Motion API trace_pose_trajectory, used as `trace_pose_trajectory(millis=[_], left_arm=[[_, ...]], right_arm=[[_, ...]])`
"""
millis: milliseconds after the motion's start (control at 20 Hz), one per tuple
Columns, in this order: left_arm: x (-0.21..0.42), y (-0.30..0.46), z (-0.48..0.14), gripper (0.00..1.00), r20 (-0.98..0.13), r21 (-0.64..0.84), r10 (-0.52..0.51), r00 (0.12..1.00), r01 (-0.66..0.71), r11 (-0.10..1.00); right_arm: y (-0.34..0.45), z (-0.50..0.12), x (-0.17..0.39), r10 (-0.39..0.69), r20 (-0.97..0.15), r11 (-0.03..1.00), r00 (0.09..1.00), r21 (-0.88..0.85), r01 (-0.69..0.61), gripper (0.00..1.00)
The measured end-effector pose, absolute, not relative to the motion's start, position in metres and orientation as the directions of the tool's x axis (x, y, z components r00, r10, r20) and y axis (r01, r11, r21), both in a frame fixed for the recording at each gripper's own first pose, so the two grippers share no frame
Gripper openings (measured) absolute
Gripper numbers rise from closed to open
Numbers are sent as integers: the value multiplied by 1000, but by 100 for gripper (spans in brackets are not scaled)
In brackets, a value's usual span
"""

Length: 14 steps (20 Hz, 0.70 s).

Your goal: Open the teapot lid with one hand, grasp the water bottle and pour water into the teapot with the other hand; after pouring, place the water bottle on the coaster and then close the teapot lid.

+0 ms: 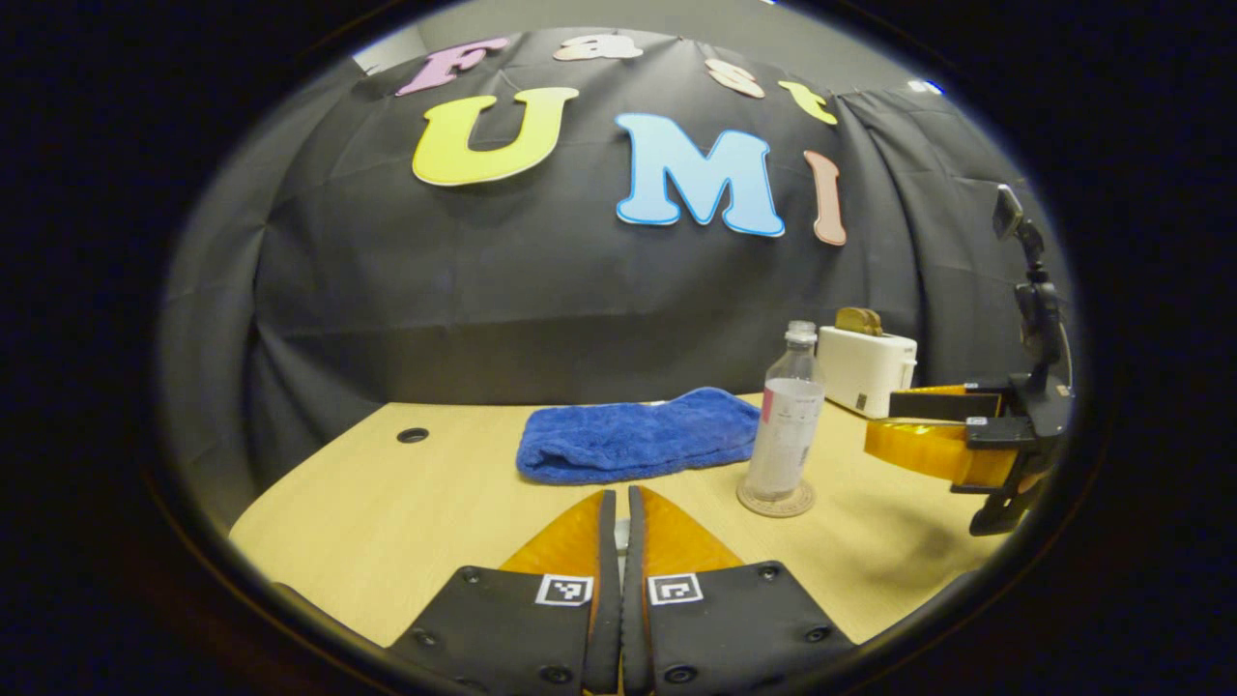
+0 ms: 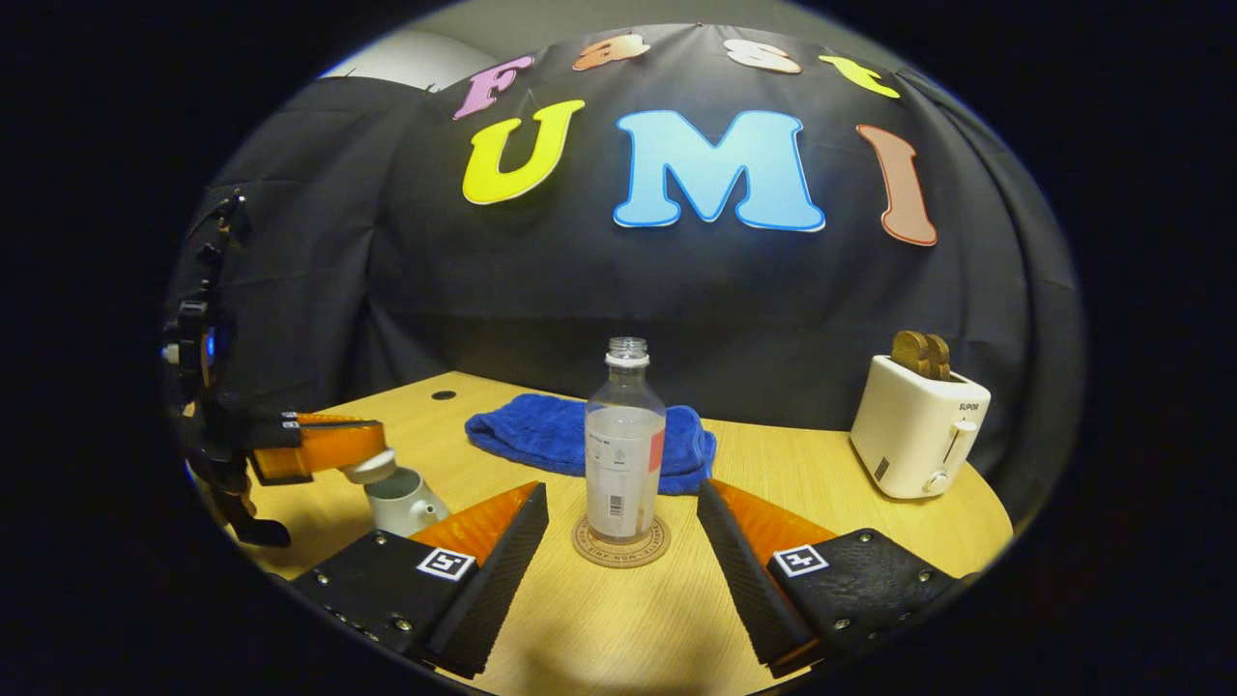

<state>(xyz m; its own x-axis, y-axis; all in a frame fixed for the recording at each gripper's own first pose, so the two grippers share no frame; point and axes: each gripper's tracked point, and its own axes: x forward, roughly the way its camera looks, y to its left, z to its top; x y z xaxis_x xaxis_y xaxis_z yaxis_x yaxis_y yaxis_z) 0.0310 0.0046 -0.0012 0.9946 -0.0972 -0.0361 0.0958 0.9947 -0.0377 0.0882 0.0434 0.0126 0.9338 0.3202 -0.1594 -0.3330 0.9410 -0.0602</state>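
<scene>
Lowering the teapot lid [image 2: 370,467] comes next, as I judge it: my left gripper [image 2: 333,447] pinches it just above the teapot [image 2: 401,498], so I should keep it level and centred over the mouth. My right gripper [image 2: 623,527] hangs spread wide, with the water bottle [image 2: 624,454] upright on the coaster [image 2: 620,541] between its fingers, untouched.

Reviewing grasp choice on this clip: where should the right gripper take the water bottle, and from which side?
Grip the water bottle on its straight body, level from the front. It stands upright on the coaster, centred between the open fingers of the right gripper; the neck narrows above.
</scene>
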Motion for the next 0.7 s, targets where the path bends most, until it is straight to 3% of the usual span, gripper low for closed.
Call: trace_pose_trajectory(millis=[500,700], left_arm=[[44,-1,-18,7,-59,-7,-64,996,64,998],[44,-4,-21,12,-67,3,-66,996,67,998]], right_arm=[[28,12,78,331,-143,943,933,5,-333,96],[25,9,75,328,-150,944,933,30,-327,96]])
